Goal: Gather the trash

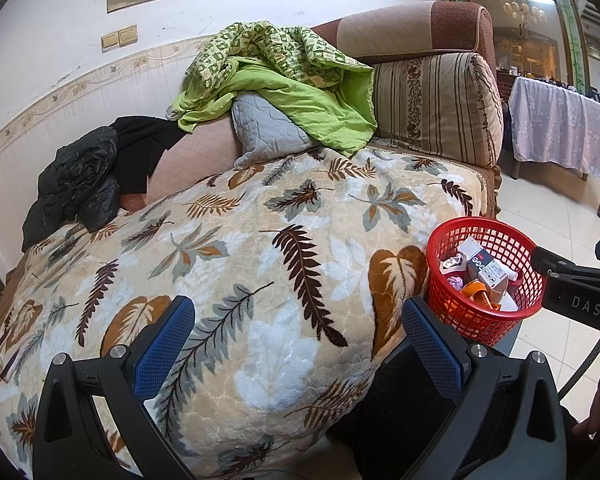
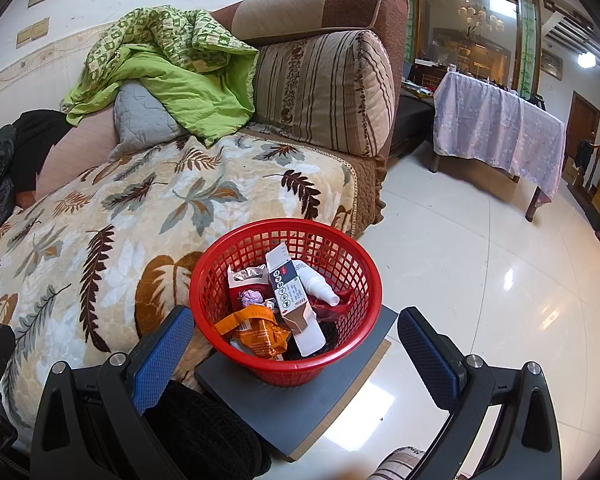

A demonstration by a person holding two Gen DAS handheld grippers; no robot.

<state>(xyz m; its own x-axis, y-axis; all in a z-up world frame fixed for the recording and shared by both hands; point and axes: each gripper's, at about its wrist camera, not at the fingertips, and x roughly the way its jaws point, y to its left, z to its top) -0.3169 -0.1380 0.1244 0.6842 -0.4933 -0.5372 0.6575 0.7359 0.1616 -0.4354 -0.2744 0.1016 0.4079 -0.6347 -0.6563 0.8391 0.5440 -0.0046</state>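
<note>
— Sofa (image 1: 260,248) under a leaf blanket fills the left; pale floor (image 2: 480,280) to the right.
— Trash?
— In the red basket (image 2: 352,276) on a grey board (image 2: 300,412) at the sofa's front edge: carton (image 2: 288,284), white bottle (image 2: 320,286), orange wrapper (image 2: 256,330).
— Grippers?
— Left gripper (image 1: 296,344) and right gripper (image 2: 296,356) both gape wide, holding nothing.

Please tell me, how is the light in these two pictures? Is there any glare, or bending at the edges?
Left wrist view: soft even light on the blanket; the wall border curves strongly and the corners go black, from the fisheye lens. Right wrist view: the floor shows bright glare patches, the red basket is sharp, and the far lamp is overexposed. Both grippers are open, left and right.
</note>
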